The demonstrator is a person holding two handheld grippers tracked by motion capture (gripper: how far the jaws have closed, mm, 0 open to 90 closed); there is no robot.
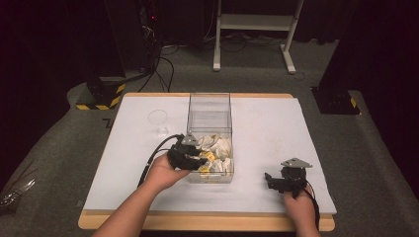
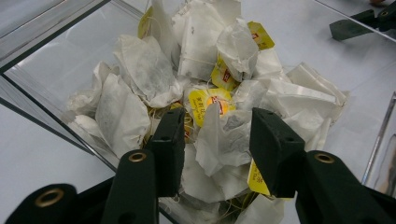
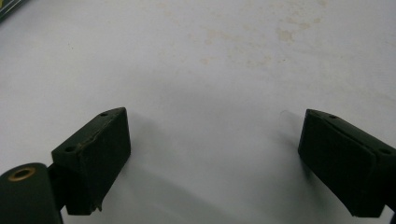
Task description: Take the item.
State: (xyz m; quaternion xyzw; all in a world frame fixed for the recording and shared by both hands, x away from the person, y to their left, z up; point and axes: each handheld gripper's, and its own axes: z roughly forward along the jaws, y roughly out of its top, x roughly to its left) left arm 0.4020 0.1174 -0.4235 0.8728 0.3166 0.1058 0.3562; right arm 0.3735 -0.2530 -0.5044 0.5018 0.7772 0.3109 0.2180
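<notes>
A clear plastic box (image 1: 209,106) stands mid-table, its near half heaped with white tea bags (image 1: 221,147) bearing yellow tags. My left gripper (image 1: 197,159) reaches into the box from the left. In the left gripper view its jaws (image 2: 217,116) stand partly apart on either side of one crumpled tea bag (image 2: 224,140); the right pad is at the bag's edge, and a narrow gap shows at the left pad. My right gripper (image 1: 271,180) rests low over the bare table at the right. Its jaws (image 3: 212,116) are wide apart, with nothing between them.
A clear round cup (image 1: 158,119) sits on the white tabletop (image 1: 267,128) left of the box. The far half of the box holds no bags. In the left gripper view the right gripper (image 2: 359,23) lies beyond the box wall. A white stand's legs (image 1: 289,59) are on the floor beyond.
</notes>
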